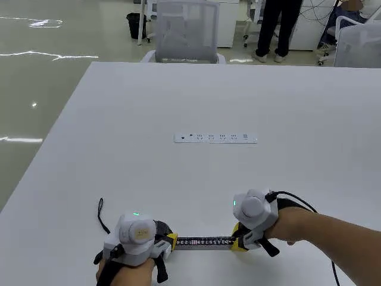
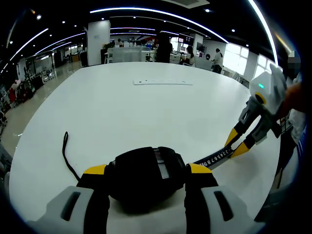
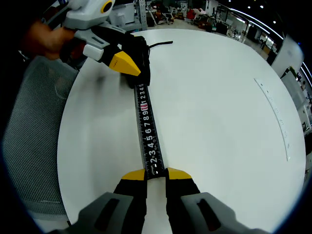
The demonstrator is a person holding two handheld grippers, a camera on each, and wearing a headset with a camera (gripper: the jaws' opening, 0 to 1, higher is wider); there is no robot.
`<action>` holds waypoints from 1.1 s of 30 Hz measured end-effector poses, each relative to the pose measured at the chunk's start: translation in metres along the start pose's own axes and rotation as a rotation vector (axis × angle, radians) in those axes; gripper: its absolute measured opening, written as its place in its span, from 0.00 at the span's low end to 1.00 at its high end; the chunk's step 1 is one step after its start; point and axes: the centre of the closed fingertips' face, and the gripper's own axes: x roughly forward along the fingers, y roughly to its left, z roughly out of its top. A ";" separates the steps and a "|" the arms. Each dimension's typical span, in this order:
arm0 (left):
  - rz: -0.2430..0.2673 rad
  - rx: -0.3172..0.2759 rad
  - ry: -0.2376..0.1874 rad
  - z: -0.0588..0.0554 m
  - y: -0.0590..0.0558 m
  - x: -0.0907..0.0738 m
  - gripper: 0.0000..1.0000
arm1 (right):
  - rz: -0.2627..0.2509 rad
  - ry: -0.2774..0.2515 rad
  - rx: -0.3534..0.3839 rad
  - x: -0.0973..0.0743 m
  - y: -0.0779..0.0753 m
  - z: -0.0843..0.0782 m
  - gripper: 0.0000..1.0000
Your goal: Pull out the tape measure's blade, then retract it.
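The black tape measure case [image 2: 146, 178] sits between the yellow-tipped fingers of my left gripper [image 2: 146, 170], which is shut on it near the table's front edge. Its black wrist cord [image 2: 67, 158] trails off to the left. A short length of numbered blade [image 3: 147, 131] runs from the case [image 3: 137, 58] to my right gripper [image 3: 156, 173], shut on the blade's end. In the head view the blade [image 1: 203, 241] spans the gap between the left gripper [image 1: 169, 243] and the right gripper [image 1: 237, 243].
A white power strip [image 1: 215, 138] lies mid-table. A grey mesh chair [image 1: 183, 33] stands at the far edge, a person [image 1: 277, 27] stands behind it, and another chair [image 1: 357, 42] is at the back right. A cable [image 1: 297, 199] runs off the right gripper.
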 end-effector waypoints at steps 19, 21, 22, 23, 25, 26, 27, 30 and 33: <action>-0.002 0.002 0.001 0.000 0.000 0.001 0.58 | 0.003 -0.006 -0.004 0.006 0.001 0.010 0.13; -0.002 0.002 0.001 0.000 0.000 0.000 0.58 | 0.004 -0.008 -0.008 0.006 0.002 0.011 0.13; -0.002 0.002 0.001 0.000 0.000 0.000 0.58 | 0.004 -0.009 -0.008 0.005 0.002 0.012 0.13; -0.002 0.002 0.001 0.000 0.000 0.000 0.58 | 0.005 -0.009 -0.009 0.006 0.002 0.012 0.13; -0.002 0.002 0.001 0.000 0.000 0.000 0.58 | 0.005 -0.010 -0.010 0.008 0.002 0.013 0.13; -0.002 0.002 0.001 0.000 0.000 0.000 0.58 | 0.006 -0.010 -0.011 0.008 0.002 0.013 0.13; -0.002 0.002 0.001 0.000 0.000 0.000 0.58 | 0.005 -0.012 -0.011 0.008 0.002 0.014 0.13; -0.002 0.001 0.001 0.000 0.000 0.000 0.58 | 0.006 -0.012 -0.010 0.007 0.003 0.015 0.14; -0.002 0.001 0.001 0.000 0.000 0.000 0.59 | 0.006 -0.011 -0.012 0.008 0.003 0.016 0.14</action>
